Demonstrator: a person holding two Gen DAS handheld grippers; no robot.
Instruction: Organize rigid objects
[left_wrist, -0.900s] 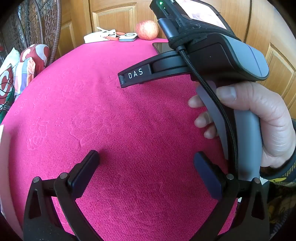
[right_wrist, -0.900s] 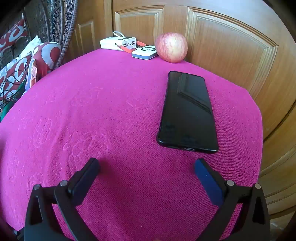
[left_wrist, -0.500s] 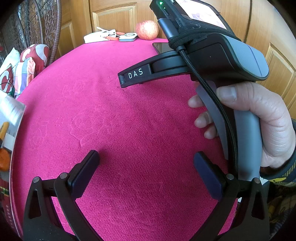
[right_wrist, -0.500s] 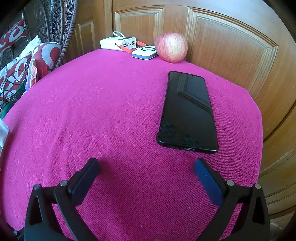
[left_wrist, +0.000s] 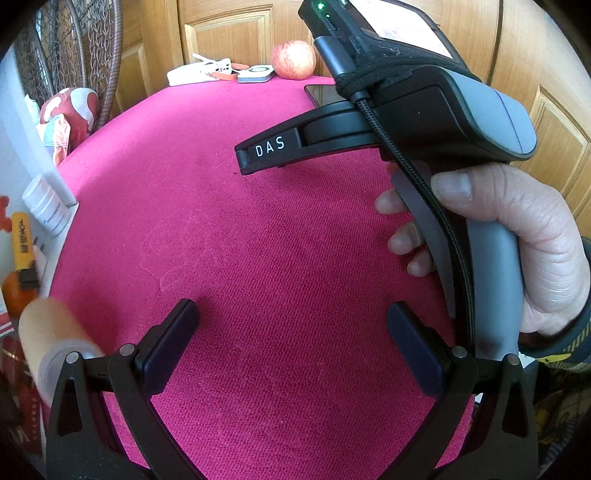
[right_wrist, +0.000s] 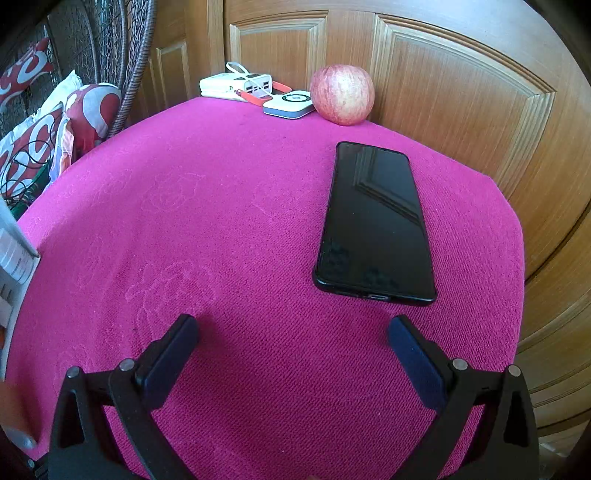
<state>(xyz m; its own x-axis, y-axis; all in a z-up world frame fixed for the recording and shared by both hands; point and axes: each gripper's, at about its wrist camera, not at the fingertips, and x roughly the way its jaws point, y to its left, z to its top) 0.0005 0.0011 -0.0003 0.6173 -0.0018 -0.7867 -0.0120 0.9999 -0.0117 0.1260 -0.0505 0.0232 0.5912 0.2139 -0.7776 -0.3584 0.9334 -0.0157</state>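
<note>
We hold two grippers over a round table draped in a magenta cloth (right_wrist: 236, 229). In the right wrist view, the right gripper (right_wrist: 291, 345) sits at the bottom of the frame, its jaws spread wide with nothing between them. Just above its right finger, right of centre, a black phone (right_wrist: 375, 221) lies flat, screen up. At the top of the frame, against wooden panelling, a red apple (right_wrist: 341, 94) rests just beside a small white device (right_wrist: 288, 104) and a white power bank (right_wrist: 236, 85). In the left wrist view, the left gripper (left_wrist: 291, 332) is likewise spread and empty at the bottom, while our right hand (left_wrist: 517, 243) grips the other tool's handle at the right edge.
</note>
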